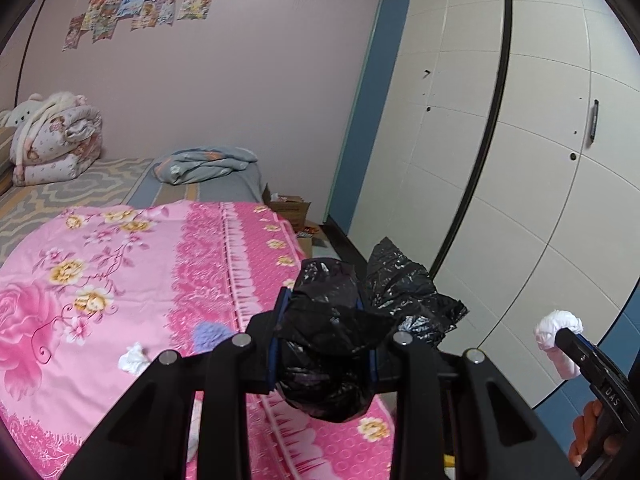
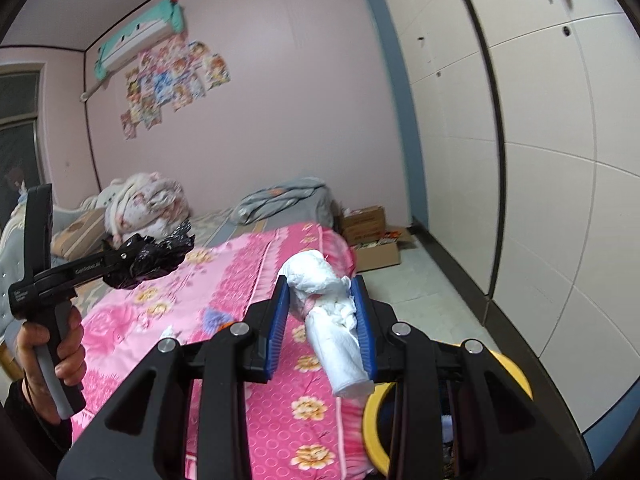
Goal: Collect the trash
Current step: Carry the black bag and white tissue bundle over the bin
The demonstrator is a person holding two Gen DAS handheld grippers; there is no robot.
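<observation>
My left gripper (image 1: 323,308) is shut on a crumpled black plastic bag (image 1: 332,344), which bulges out between the blue pads and trails to the right. The same gripper (image 2: 132,262) shows at the left of the right wrist view, held by a hand above the bed. My right gripper (image 2: 322,300) is shut on a wad of white tissue paper (image 2: 332,312) that hangs down past the pads; it also appears at the right edge of the left wrist view (image 1: 560,334). More white tissue (image 1: 134,358) and a purple scrap (image 1: 210,336) lie on the pink floral bedspread (image 1: 120,280).
A yellow-rimmed bin (image 2: 516,372) stands on the floor below my right gripper, beside the bed. Cardboard boxes (image 2: 370,232) sit by the far wall. A tall white wardrobe (image 1: 520,140) fills the right side. Folded quilts (image 1: 56,140) lie at the bed's far end.
</observation>
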